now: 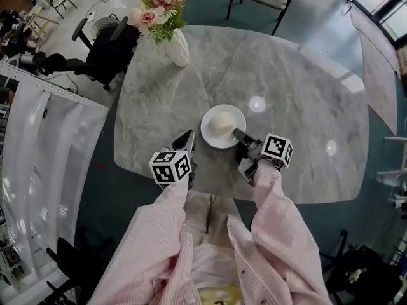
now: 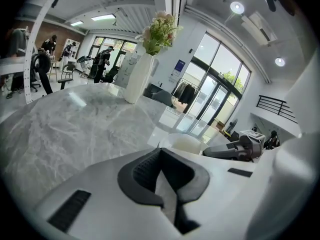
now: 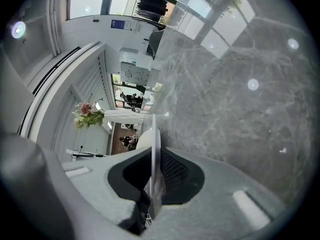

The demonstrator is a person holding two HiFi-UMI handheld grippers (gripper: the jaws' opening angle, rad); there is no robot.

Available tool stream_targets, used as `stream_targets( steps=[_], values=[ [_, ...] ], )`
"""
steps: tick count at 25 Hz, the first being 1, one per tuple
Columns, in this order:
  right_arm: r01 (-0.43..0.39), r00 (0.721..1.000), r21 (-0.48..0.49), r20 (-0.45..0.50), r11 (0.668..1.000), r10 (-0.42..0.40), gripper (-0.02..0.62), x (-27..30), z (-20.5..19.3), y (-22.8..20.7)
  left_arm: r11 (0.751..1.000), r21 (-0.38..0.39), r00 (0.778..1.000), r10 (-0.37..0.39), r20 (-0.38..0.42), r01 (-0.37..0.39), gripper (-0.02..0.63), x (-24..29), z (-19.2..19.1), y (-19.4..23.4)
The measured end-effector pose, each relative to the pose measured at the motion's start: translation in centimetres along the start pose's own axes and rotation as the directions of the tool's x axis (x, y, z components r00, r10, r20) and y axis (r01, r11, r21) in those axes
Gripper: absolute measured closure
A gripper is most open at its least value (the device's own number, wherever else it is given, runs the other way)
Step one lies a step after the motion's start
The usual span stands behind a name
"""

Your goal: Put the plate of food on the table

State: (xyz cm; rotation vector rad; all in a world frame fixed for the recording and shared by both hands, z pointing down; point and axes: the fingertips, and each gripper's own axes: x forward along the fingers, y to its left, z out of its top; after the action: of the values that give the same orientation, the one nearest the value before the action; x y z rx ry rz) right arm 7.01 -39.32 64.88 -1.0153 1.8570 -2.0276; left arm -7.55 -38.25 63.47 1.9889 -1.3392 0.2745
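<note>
Landmark: a white vase (image 1: 178, 48) of pink flowers (image 1: 156, 11) stands at the far edge of the grey marble table (image 1: 305, 107).
Plate: the white plate (image 1: 208, 136) is on the person's side of the vase, well apart from it and close to the table's near edge. It sits low over the marble, but from here I cannot tell whether it rests on the top.
Food: a pale round bun (image 1: 221, 124) lies in the middle of the plate.
Right gripper: the right gripper (image 1: 238, 134) is on the near side of the vase and reaches in from the person's right. Its jaws are clenched on the plate's rim, and the thin white edge runs straight between the two dark pads.
Left gripper: the left gripper (image 1: 189, 138) is also on the near side of the vase, just beside the plate's left edge and apart from it. Its jaws are pressed together with nothing between them.
Marker cubes: a marker cube (image 1: 170, 167) rides on each gripper, both nearer the person than the vase.
Person: pink striped sleeves (image 1: 280, 234) lead from the near table edge to both grippers.
Beyond the vase: a black office chair (image 1: 105, 49) stands off the table, just past the vase.
</note>
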Motion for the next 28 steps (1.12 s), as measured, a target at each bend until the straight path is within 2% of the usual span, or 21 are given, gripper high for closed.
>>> stream_targets(
  steps=[6, 11, 16, 23, 28],
  values=[
    [0.046, 0.999, -0.012, 0.002, 0.999, -0.046, 0.568, 0.4, 0.0, -0.6, 1.0, -0.004, 1.0, -0.004, -0.014, 0.003, 0.611, 0.4, -0.3, 0.2],
    [0.146, 0.989, -0.092, -0.001, 0.985, -0.147, 0.568, 0.6, 0.0, -1.1, 1.0, -0.007, 1.0, -0.009, -0.015, 0.009, 0.611, 0.5, -0.1, 0.1],
    [0.198, 0.98, -0.146, 0.002, 0.969, -0.2, 0.568, 0.7, 0.2, -1.1, 1.0, -0.004, 1.0, -0.015, -0.019, 0.015, 0.611, 0.6, 0.1, 0.0],
    [0.277, 0.957, -0.319, 0.004, 0.906, -0.291, 0.533, 0.7, -0.1, -0.8, 1.0, 0.001, 1.0, -0.024, -0.018, 0.024, 0.611, 0.6, 0.7, -0.1],
    [0.301, 0.942, -0.428, -0.009, 0.852, -0.337, 0.442, 0.7, -0.6, -0.9, 1.0, 0.003, 0.999, -0.029, -0.019, 0.029, 0.611, 0.7, 1.0, -0.1]
  ],
)
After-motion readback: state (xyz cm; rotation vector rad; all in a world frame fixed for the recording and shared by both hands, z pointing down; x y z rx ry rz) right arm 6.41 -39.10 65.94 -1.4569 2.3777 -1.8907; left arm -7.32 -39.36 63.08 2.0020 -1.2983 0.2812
